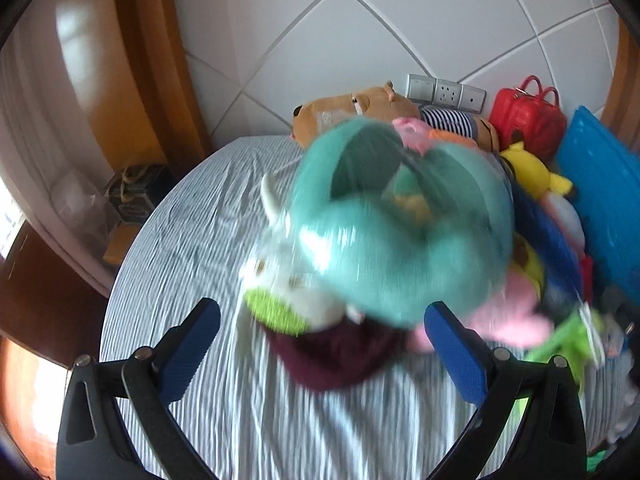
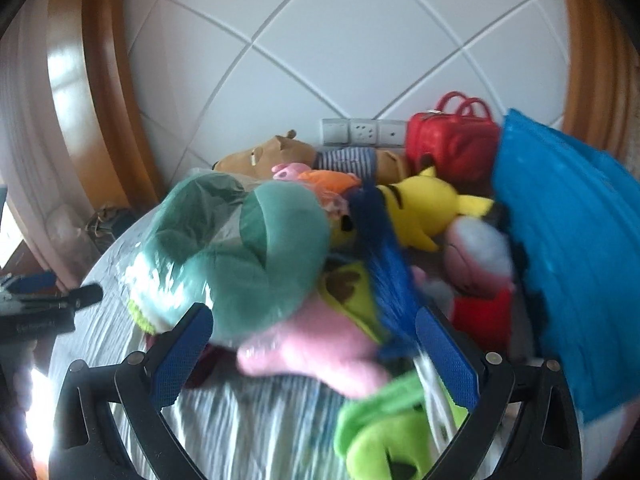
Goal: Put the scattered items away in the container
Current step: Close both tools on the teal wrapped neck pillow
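While both views are blurred, the left gripper (image 1: 322, 338) and right gripper (image 2: 314, 342) each show jaws spread wide, grasping nothing. A teal plush toy (image 1: 400, 236) lies on the striped bed (image 1: 192, 248), touching a heap of toys beside the blue container (image 2: 568, 248).

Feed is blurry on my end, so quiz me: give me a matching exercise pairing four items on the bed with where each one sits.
Items:
1. red handbag
2. teal plush toy
3. yellow Pikachu plush
4. brown bear plush

Places:
A. lying along the wall, left of the wall sockets
B. between the handbag and the blue container, in front
C. near the left finger of the right gripper
D. against the wall, right of the sockets

Pairs: 1-D, 2-C, 3-B, 4-A
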`<state>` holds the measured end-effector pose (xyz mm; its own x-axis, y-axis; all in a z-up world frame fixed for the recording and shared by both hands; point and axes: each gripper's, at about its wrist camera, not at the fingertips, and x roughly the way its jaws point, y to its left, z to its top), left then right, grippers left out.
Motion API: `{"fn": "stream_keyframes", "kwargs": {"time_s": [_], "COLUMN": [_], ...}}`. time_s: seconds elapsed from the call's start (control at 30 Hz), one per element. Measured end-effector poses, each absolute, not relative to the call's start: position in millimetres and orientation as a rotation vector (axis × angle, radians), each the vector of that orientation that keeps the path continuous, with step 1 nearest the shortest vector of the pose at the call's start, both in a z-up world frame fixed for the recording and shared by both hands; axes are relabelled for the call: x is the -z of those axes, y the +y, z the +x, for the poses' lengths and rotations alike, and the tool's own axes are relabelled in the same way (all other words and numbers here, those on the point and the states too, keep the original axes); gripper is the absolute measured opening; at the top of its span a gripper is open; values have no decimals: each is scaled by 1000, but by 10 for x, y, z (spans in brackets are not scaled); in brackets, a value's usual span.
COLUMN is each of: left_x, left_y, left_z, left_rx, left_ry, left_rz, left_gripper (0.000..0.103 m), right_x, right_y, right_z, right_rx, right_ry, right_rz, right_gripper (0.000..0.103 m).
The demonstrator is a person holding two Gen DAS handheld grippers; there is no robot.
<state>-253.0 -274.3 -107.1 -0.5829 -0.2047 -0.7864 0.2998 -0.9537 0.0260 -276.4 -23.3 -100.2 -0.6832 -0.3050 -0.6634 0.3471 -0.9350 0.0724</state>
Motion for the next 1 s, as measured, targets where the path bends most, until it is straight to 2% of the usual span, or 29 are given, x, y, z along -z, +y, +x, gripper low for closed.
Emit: {"fn": "stream_keyframes", "kwargs": {"time_s": [0.2, 0.3, 0.37, 0.43, 0.67, 0.93, 1.0], "left_x": [1164, 1403, 1596, 1734, 1852, 1931, 1923], "left_y": [-2871, -2890, -2955, -3067, -2988, -3086, -3063], "left_z": [-3328, -3661, -3793, -3849, -3844, -3732, -3715], "left_rx": [2609, 2593, 2611, 2661, 2718, 2737, 2742], "left_ry": [147, 81, 130, 293, 190, 322, 282], "left_rz": [1314, 1395, 1448, 1438, 1277, 1189, 1220], "left_gripper": [103, 103, 103, 103, 103, 103, 103], "right_x": [1207, 1326, 1424, 1532, 1864, 1984, 2009], "right_y": [-531, -645, -727, -813, -911, -914, -917], "right_z": [-3290, -3503, -3641, -3777, -4131, -4233, -4236], "right_rx": [2540, 2536, 2521, 2517, 2495, 2461, 2453], "right_ry": [78, 55, 37, 41, -66, -143, -150], "right_rz": [1087, 1128, 1168, 1201, 1273, 1275, 1276], "right_gripper": [103, 103, 103, 103, 103, 103, 103]}}
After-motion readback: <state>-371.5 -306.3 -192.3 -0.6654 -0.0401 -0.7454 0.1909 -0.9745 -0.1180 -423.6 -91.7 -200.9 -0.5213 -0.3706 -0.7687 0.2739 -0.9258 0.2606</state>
